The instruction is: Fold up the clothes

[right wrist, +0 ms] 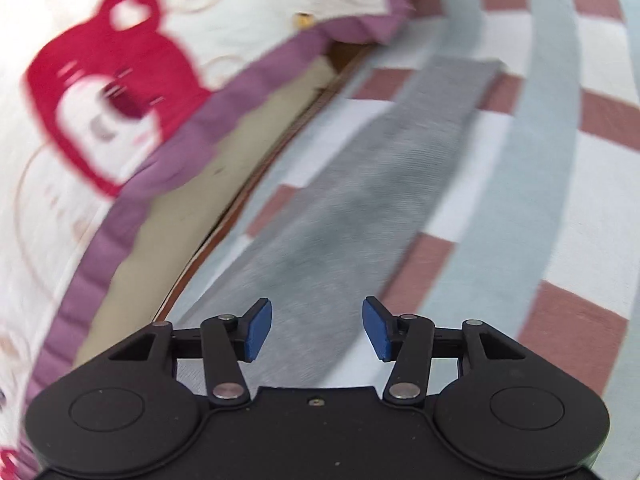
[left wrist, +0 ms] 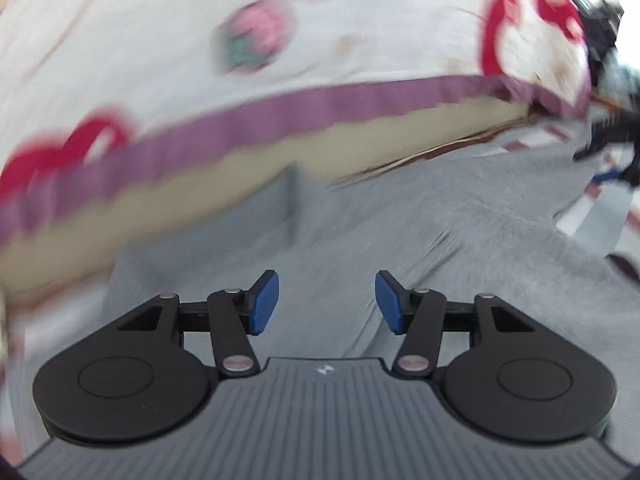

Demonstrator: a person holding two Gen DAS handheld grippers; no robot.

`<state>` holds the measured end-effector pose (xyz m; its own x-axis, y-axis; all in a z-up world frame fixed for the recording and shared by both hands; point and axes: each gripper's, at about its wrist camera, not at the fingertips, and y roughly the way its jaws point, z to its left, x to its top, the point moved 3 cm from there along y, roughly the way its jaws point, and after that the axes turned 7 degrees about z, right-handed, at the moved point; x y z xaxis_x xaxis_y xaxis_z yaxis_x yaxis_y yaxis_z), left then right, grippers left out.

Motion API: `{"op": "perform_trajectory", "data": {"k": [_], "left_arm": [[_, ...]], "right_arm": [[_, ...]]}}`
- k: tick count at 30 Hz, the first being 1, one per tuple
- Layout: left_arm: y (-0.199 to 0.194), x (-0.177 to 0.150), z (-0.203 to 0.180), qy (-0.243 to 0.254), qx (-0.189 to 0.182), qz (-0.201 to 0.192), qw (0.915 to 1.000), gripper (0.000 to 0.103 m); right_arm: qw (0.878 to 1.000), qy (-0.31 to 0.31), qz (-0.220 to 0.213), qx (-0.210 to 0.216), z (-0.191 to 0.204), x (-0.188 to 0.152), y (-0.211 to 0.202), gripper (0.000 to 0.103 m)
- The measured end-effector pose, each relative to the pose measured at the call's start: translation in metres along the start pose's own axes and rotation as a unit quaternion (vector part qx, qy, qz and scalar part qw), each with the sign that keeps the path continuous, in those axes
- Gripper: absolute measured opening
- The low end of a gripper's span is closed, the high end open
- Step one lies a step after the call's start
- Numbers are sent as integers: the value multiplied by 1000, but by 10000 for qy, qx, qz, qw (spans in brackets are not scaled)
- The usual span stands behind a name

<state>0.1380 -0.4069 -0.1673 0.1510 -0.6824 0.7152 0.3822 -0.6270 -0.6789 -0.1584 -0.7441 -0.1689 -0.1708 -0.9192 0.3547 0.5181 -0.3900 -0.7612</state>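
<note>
Bedding fills most of what you see: a white quilt (left wrist: pixel 340 12) printed with red bear shapes, edged with a ruffled purple band and a tan strip beneath it, curves across the upper part of both views, blurred by motion. Below it in your right view lies a checked sheet (right wrist: pixel 560 160) of white, pale grey-blue and brick-red squares, flat and smooth.

On that sheet rests the grey garment (right wrist: pixel 360 184), soft and fine-ribbed; the right view shows one long, narrow, straight-edged stretch of it running away from you, ending in a square hem. In your left view the same grey cloth (left wrist: pixel 400 240) spreads wide and gently creased under the gripper, with a short dark fold near the quilt's edge.

A dark, blurred object sits at the far right edge of the left view; you cannot tell what it is.

Your left gripper (left wrist: pixel 327 302) hangs over the grey cloth, jaws about half apart with nothing between the blue pads (left wrist: pixel 266 300). Your right gripper (right wrist: pixel 317 328) matches it: jaws parted, empty, above the narrow grey stretch.
</note>
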Motion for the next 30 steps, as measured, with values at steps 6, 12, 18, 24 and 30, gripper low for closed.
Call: {"op": "perform_trajectory", "data": {"k": [6, 12, 18, 24, 30], "left_arm": [[45, 5, -12, -410, -854, 522, 9941, 0], [51, 8, -25, -1091, -1639, 661, 9782, 0], [49, 15, -40, -1481, -1998, 941, 9640, 11], [38, 12, -35, -1386, -1567, 968, 9731, 26], [18, -5, -9, -1626, -1318, 1048, 9722, 26]], "right_arm": [[9997, 132, -86, -197, -23, 16, 6, 61], [9983, 286, -351, -380, -37, 29, 10, 62], [9986, 232, -224, -411, -37, 36, 21, 64], [9980, 57, -413, -465, -23, 36, 36, 39], [9973, 43, -732, 9, -3, 36, 22, 9]]}}
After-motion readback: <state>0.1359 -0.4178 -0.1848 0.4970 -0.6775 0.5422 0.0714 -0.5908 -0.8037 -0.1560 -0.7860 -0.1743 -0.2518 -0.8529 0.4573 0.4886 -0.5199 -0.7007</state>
